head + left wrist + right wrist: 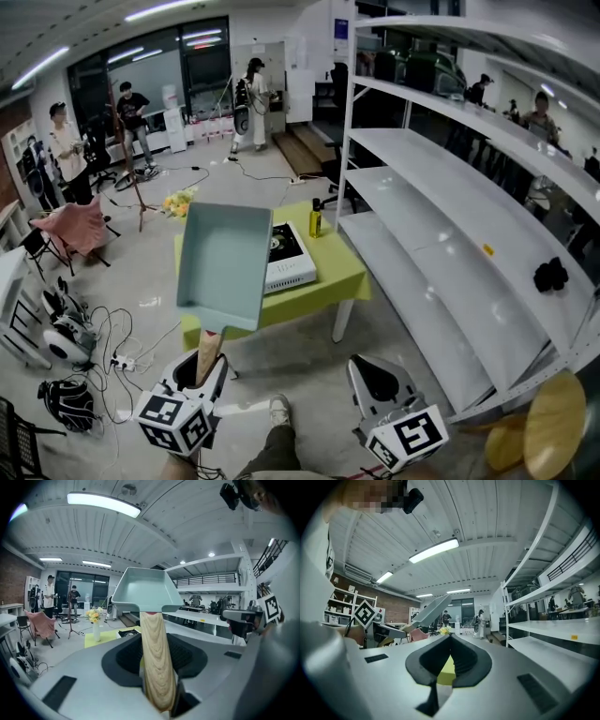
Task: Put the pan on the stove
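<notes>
Head view: the pan [225, 262], pale teal and square, is held up in the air at frame centre-left. It is tilted so that its inside faces the camera. Its wooden handle [209, 349] points down into the left claw [208, 367] at the lower left. The pan is not on the stove [286, 253]; it is seen in front of the stove's left edge, off the counter [337, 277]. The stove is set flat on the yellow-green counter at mid-frame, and a bottle [315, 220] is stood just behind it. A white shelf rack [441, 244] fills the right half. People are seen far off at the upper left.

Left claw view: the left claw [157, 686] is partly closed and clamped on the handle [156, 658]. The pan [145, 590] is seen straight ahead at centre.

Right claw view: the right claw [450, 641] is closed tip to tip with nothing held; the counter's green is glimpsed through the gap below the tips. In the head view the right claw [380, 375] is held low at the bottom centre-right, well apart from the pan.
</notes>
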